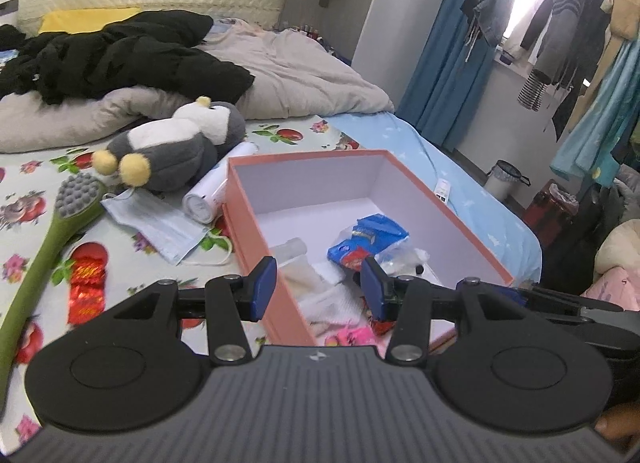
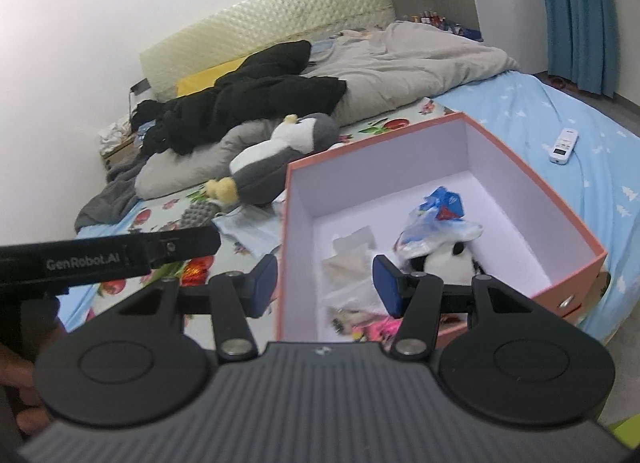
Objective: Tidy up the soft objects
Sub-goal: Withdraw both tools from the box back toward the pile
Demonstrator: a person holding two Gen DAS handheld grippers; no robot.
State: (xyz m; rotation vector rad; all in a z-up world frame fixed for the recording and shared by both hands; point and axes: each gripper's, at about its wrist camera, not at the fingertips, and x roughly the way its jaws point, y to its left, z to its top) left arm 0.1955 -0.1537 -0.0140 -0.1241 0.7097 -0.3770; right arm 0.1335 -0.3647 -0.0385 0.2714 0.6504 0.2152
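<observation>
One cluttered bed (image 1: 120,255), pink box (image 1: 256,247), curtains (image 1: 448,63)

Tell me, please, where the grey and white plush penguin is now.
The plush penguin lies on the floral sheet, outside the pink box, to its upper left in both views, against the grey duvet and above the face mask.

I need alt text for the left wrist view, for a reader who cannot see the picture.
An open, empty claw hangs over the near edge of a pink box on a bed, with a blue packet and other small items inside. Left of the box lie a grey and white plush penguin, a face mask and a green brush.
</observation>
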